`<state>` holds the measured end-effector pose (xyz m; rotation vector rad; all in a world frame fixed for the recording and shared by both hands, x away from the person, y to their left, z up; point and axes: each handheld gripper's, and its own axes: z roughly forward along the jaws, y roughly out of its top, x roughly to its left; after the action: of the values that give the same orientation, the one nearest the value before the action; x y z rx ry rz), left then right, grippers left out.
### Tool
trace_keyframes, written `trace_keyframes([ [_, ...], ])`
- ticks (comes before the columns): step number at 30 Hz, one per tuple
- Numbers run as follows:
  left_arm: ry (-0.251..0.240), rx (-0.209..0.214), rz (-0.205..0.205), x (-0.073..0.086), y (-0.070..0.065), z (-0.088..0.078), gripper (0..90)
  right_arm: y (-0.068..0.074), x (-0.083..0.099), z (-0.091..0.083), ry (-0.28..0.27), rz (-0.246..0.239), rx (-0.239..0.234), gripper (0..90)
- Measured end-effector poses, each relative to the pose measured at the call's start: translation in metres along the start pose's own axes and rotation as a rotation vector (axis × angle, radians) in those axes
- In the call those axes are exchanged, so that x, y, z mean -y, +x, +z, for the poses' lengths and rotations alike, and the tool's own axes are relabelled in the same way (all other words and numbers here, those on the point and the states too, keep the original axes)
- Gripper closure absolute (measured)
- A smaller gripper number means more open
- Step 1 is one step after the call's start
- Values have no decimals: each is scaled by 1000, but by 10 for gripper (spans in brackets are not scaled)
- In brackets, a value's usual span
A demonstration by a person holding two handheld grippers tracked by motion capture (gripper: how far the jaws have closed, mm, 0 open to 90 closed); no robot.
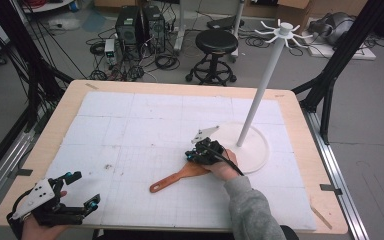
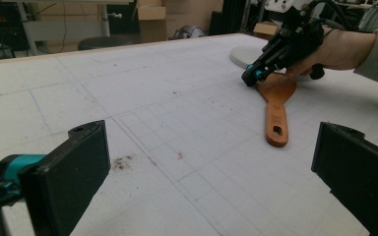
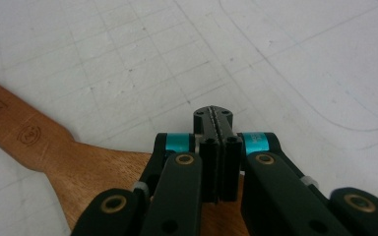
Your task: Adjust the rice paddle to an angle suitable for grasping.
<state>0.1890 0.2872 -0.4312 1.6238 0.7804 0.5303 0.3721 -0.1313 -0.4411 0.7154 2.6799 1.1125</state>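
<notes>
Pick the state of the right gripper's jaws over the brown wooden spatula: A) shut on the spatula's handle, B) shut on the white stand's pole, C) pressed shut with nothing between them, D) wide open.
C: in the right gripper view the right gripper has its jaws pressed flat together with nothing between them, above the blade of the brown wooden spatula, whose handle runs off to the left, ungripped.

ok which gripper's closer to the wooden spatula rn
Right. The right gripper sits over the wooden spatula blade, jaws shut. The left gripper is open at the table's near left corner, well clear of it.
</notes>
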Motion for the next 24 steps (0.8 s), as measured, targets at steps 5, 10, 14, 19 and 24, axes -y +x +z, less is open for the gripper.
trace_keyframes([
  [5,0,15,3,-1,1,5,17,5,4,-6,13,-3,1,897],
  [10,4,36,7,-3,1,13,17,7,12,-12,1,14,-11,897],
  [14,8,54,10,-4,1,19,17,11,18,-16,-2,8,-10,897],
  [19,8,75,15,-6,1,27,17,17,23,-22,5,9,-7,897],
  [24,10,92,19,-7,1,33,17,22,29,-27,1,5,-4,897],
])
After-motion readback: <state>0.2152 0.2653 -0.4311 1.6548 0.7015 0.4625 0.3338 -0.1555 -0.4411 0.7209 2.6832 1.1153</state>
